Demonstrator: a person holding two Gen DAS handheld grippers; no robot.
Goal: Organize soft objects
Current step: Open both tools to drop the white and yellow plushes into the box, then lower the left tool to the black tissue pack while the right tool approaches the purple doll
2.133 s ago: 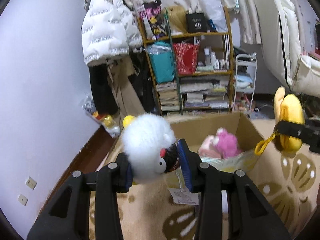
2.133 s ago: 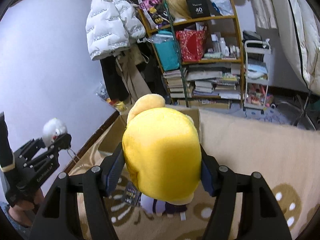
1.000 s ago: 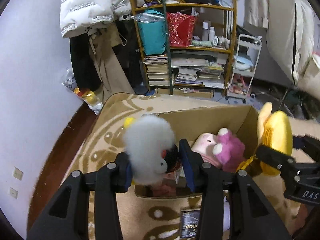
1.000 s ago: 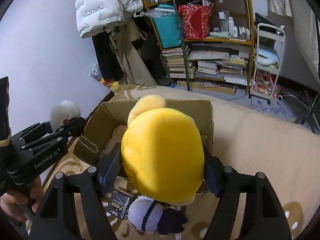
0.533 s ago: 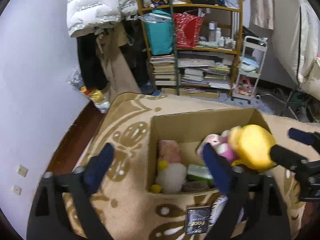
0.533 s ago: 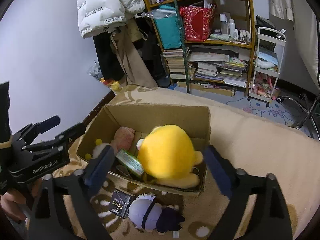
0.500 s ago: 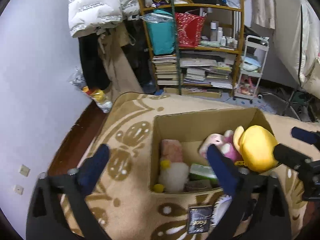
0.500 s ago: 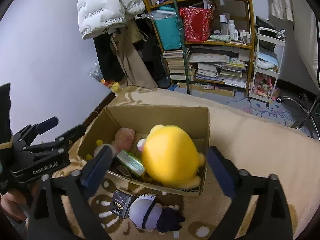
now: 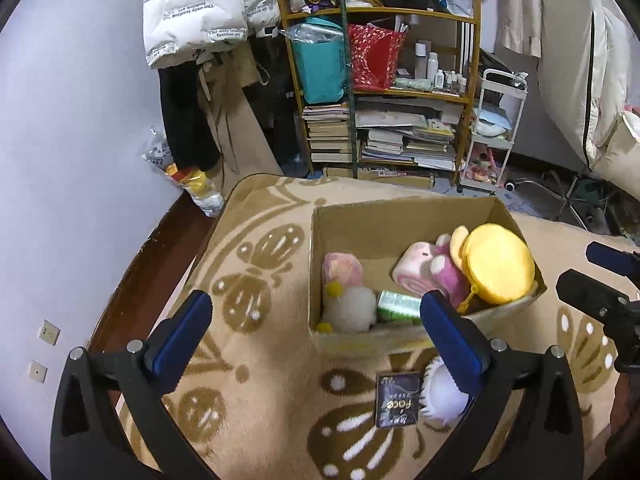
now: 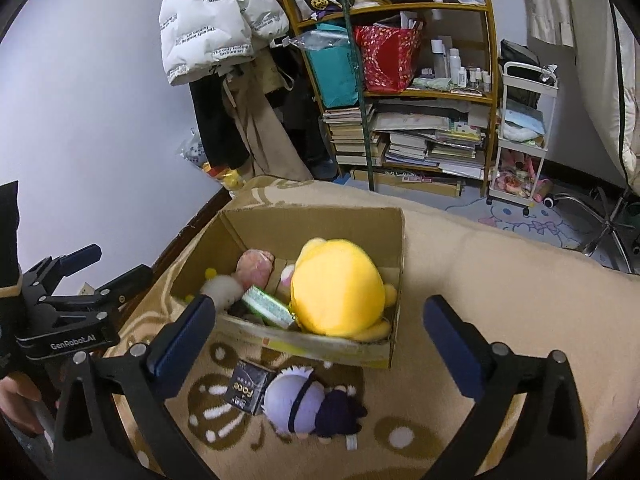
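An open cardboard box stands on the patterned beige carpet. Inside it lie a round yellow plush, a white fluffy plush, pink plushes and a green packet. My left gripper hovers over the box's near left corner with its jaws opening and nothing between them. My right gripper stands open and empty above the yellow plush. A purple-haired doll and a small dark box lie on the carpet in front of the cardboard box.
A crowded bookshelf and a white trolley stand behind the box. A white puffer jacket hangs at the upper left by the lilac wall. A strip of dark wooden floor borders the carpet on the left.
Both grippers have opened and let go: the white plush and the yellow plush now lie in the box. Both grippers have drawn back and up a little.
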